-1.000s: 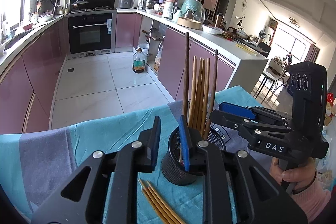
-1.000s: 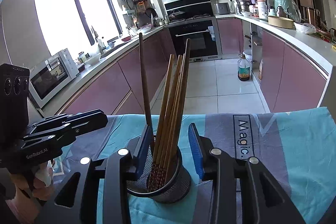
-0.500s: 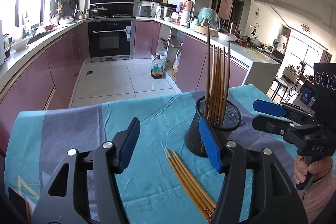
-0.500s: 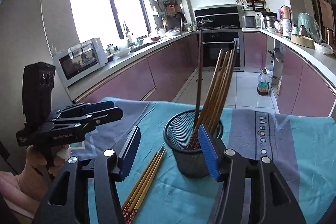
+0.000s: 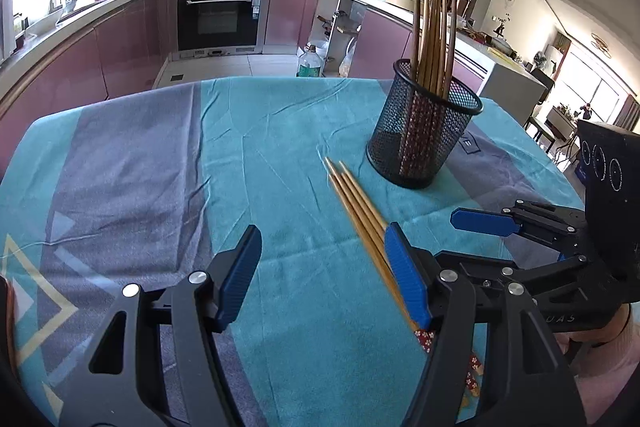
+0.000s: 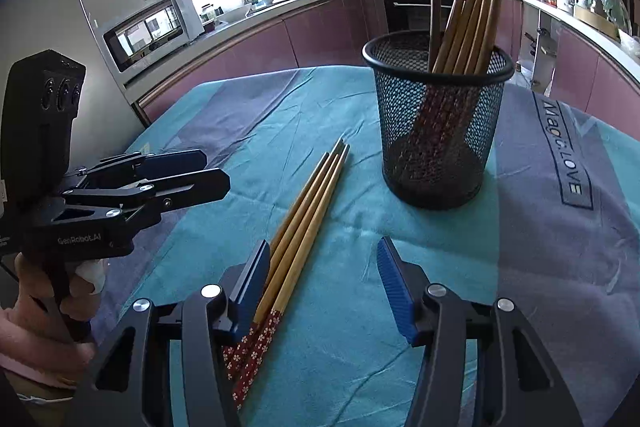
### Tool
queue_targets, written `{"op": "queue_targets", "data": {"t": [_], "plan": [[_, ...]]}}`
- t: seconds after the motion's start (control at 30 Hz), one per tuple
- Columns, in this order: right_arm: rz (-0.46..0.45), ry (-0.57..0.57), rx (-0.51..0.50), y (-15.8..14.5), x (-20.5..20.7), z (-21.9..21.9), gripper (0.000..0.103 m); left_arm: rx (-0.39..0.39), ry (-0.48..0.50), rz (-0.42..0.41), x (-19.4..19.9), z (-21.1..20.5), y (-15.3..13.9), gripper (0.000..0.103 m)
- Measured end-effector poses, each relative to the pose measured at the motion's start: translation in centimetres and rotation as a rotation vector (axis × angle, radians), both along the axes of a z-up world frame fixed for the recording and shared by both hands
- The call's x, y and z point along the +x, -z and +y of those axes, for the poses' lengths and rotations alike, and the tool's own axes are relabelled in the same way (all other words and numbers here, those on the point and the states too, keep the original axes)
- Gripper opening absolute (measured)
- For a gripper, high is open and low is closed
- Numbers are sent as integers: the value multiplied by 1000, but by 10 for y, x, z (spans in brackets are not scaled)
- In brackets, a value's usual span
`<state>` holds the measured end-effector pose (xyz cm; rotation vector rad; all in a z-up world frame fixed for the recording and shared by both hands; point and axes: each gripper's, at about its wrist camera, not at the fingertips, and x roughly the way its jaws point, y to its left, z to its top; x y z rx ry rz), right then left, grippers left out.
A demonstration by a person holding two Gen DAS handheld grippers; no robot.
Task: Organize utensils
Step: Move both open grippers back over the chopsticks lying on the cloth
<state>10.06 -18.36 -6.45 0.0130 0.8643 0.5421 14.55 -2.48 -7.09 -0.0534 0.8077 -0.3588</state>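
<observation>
A black mesh holder (image 5: 424,135) (image 6: 436,131) stands upright on the cloth with several long chopsticks in it. A bundle of loose chopsticks (image 5: 360,211) (image 6: 308,211) with red flowered ends lies flat just in front of it. My left gripper (image 5: 322,275) (image 6: 212,171) hovers low over the cloth, jaws opening, nothing between them; its right finger covers the bundle's near part. My right gripper (image 6: 324,283) (image 5: 472,239) has its jaws closing slightly. The bundle lies beside its left finger, and the pads do not press on it.
A teal and grey cloth (image 5: 160,163) covers the table, whose far edge drops to the kitchen floor. Pink-fronted counters, an oven (image 5: 220,15) and a microwave (image 6: 152,27) lie beyond. A hand (image 6: 44,311) in a pink sleeve holds the left gripper's handle.
Both grippers have drawn back from the mesh holder and sunk toward the cloth. Their jaws stand wider than a second ago. The loose chopsticks now lie just ahead of both.
</observation>
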Motion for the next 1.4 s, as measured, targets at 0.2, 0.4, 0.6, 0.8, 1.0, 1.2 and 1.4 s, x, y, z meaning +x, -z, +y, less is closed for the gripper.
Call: {"op": "queue_targets", "data": {"t": [0.2, 0.4, 0.6, 0.8, 1.0, 1.2, 1.4], "plan": [[15, 10, -24, 7, -5, 5, 48, 16, 23, 31, -12, -9, 16, 65], [15, 3, -56, 13, -11, 14, 45, 31, 43, 53, -13, -20, 24, 65], [10, 6, -82, 15, -13, 15, 42, 48, 50, 62, -16, -25, 29, 65], [5, 3, -95, 15, -14, 16, 42, 56, 58, 73, -14, -29, 33, 65], [10, 8, -94, 15, -14, 13, 40, 72, 59, 81, -11, -32, 36, 65], [16, 12, -85, 15, -13, 10, 40, 94, 59, 81, -8, -37, 39, 65], [16, 12, -84, 15, -13, 9, 40, 121, 63, 77, -7, -41, 40, 65]]}}
